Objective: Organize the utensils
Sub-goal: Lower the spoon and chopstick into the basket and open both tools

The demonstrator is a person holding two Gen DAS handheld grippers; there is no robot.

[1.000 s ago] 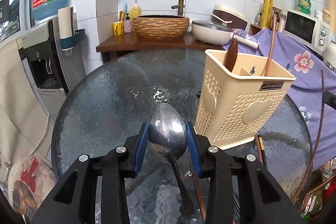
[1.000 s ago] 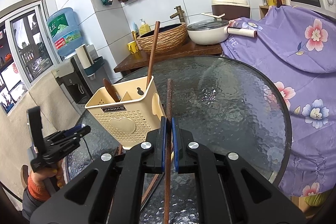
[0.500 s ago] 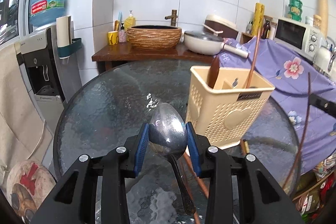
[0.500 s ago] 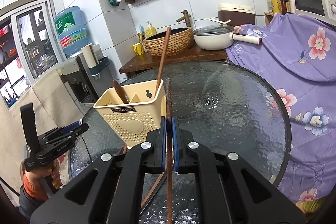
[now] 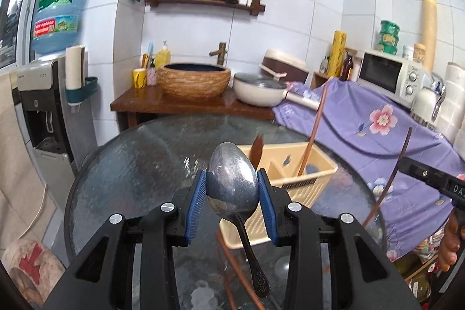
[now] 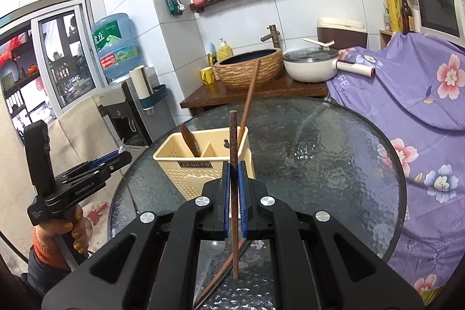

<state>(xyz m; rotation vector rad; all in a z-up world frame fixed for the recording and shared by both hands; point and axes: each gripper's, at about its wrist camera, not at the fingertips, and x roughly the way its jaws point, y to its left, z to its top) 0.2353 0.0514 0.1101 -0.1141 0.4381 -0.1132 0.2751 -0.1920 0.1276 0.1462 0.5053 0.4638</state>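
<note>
My left gripper [image 5: 232,188] is shut on a steel spoon [image 5: 234,185], bowl up, handle hanging down, held above the glass table. The cream utensil caddy [image 5: 302,176] stands just behind and right of it, holding a wooden chopstick [image 5: 312,132] and a dark wooden utensil [image 5: 257,151]. My right gripper [image 6: 234,179] is shut on a dark brown chopstick [image 6: 233,141], held upright in front of the caddy [image 6: 200,164]. The right gripper also shows at the left wrist view's right edge [image 5: 430,179], and the left gripper at the right wrist view's left edge [image 6: 87,173].
The round glass table [image 6: 334,164] carries the caddy; more chopsticks [image 6: 223,269] lie on it below my right gripper. A purple flowered cloth [image 6: 421,95] covers furniture to the right. A wooden counter with a woven basin [image 5: 193,80] and a white pot [image 5: 258,89] stands behind.
Both grippers have risen, so the caddy now sits lower in each view and its open top shows. Each still holds its utensil.
</note>
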